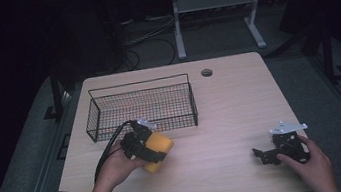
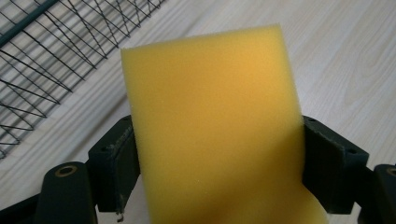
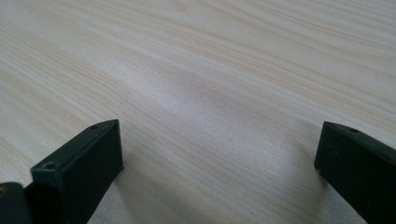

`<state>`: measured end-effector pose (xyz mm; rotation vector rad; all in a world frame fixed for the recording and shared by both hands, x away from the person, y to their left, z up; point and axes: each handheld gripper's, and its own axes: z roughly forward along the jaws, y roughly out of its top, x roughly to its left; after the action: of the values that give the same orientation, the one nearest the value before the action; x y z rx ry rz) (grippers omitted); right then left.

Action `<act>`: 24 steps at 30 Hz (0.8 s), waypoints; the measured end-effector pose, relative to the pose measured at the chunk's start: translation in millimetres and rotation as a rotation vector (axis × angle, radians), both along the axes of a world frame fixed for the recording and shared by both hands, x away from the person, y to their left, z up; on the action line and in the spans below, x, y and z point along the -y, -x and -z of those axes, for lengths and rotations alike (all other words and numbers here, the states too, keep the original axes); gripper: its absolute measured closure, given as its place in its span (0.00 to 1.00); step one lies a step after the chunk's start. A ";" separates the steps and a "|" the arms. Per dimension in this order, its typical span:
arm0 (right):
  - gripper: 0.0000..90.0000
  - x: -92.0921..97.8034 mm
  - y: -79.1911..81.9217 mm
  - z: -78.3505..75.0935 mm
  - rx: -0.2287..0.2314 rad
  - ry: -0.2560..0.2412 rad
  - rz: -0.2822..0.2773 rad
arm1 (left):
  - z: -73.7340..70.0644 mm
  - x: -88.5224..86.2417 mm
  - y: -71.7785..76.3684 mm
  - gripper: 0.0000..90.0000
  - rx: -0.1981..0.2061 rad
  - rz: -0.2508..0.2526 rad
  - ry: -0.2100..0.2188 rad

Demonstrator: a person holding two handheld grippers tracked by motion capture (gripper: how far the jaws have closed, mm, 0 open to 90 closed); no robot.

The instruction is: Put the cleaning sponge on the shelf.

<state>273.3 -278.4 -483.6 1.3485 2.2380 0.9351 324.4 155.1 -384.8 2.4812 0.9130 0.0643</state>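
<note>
High view: left gripper (image 1: 151, 149) clamps yellow sponge (image 1: 158, 150) just off front edge of wire basket (image 1: 110, 112), over table (image 1: 221, 114). Bare wood stretches wide between both hands; right gripper (image 1: 268, 155) sits near table's front-right edge, well apart from sponge.

Left gripper view: jaws pressed against both sides of sponge, sponge rising tilted between them; basket mesh (image 2: 42, 60) at upper left, bare tabletop (image 2: 345, 60) at right.

Right gripper view: jaws spread wide, nothing between them, bare wood grain (image 3: 210, 93) beneath.

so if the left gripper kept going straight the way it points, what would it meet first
Probably the wire basket: the left gripper, shut on the yellow sponge, aims toward its near wall, though depth is unclear.
</note>
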 end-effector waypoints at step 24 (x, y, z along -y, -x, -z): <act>0.00 0.0 0.0 0.0 0.001 0.000 0.000 | -28.6 -21.3 -27.7 0.24 0.014 -0.041 0.002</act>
<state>273.3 -278.4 -483.5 1.3480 2.2375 0.9348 352.1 176.4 -356.1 2.4571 0.9580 0.0941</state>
